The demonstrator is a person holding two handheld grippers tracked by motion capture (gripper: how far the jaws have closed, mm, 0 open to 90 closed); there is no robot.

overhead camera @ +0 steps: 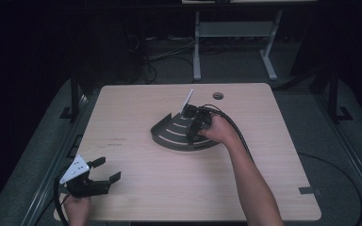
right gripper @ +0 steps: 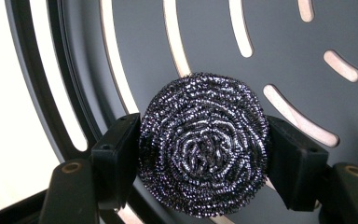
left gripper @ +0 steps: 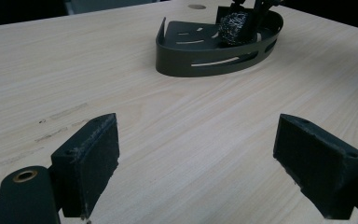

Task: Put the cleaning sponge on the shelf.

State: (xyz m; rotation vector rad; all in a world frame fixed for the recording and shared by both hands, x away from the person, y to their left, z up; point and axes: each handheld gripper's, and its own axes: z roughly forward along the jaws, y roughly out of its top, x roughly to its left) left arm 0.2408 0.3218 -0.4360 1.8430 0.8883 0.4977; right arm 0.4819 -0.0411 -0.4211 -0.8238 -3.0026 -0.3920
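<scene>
Over the tray point(right gripper: 307, 56), the right claw point(right gripper: 204, 154) grips a scourer point(right gripper: 204, 144).

Both pads press on the sides of the round steel-wool scourer, which sits just above the slotted dark floor of the tray. From the high view the tray point(overhead camera: 169, 136) lies near the middle of the bench point(overhead camera: 136, 188), with the right claw point(overhead camera: 197, 123) inside it. At the near left corner of the bench the left claw point(overhead camera: 107, 170) is wide open with nothing between its jaws, well apart from the tray.
</scene>
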